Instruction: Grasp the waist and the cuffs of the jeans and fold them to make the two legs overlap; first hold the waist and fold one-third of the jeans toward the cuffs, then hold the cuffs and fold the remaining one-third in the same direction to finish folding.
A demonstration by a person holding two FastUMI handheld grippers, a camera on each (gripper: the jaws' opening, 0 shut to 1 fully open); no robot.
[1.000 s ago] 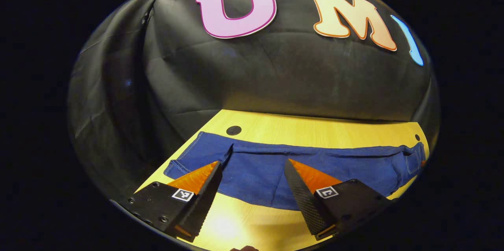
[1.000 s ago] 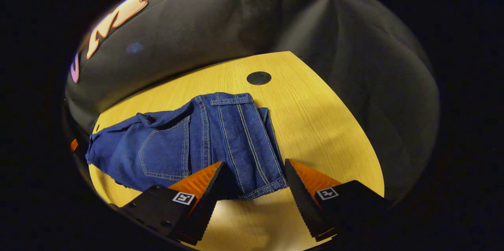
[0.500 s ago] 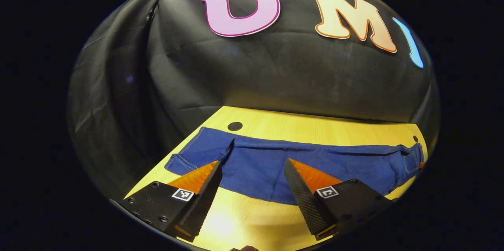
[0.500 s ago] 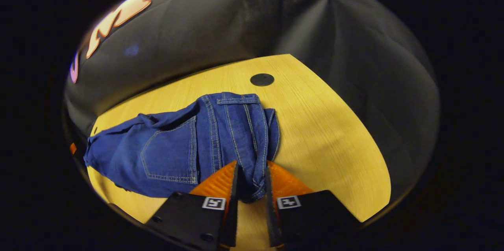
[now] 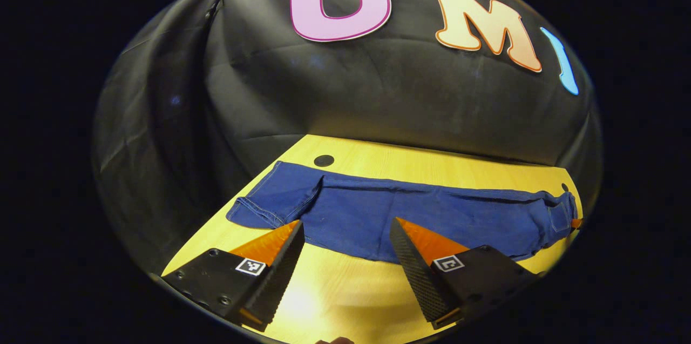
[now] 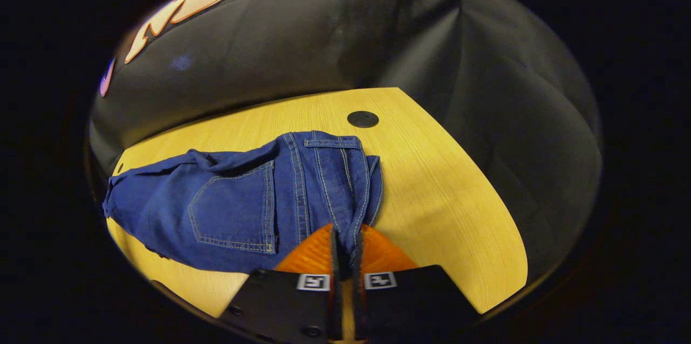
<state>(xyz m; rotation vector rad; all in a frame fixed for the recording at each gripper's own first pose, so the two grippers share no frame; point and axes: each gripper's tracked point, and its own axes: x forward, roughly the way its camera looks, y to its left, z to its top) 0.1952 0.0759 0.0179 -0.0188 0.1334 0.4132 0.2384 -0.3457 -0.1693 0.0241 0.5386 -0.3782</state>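
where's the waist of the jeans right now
In the right gripper view, the waist lies on the table near the black round cap, its near edge pinched in the right gripper.

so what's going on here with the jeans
A person is folding blue jeans laid out on a wooden table with two handheld grippers. The right gripper is shut on the waist end. The left gripper is open near the cuffs, gripping nothing. No fold is made yet.
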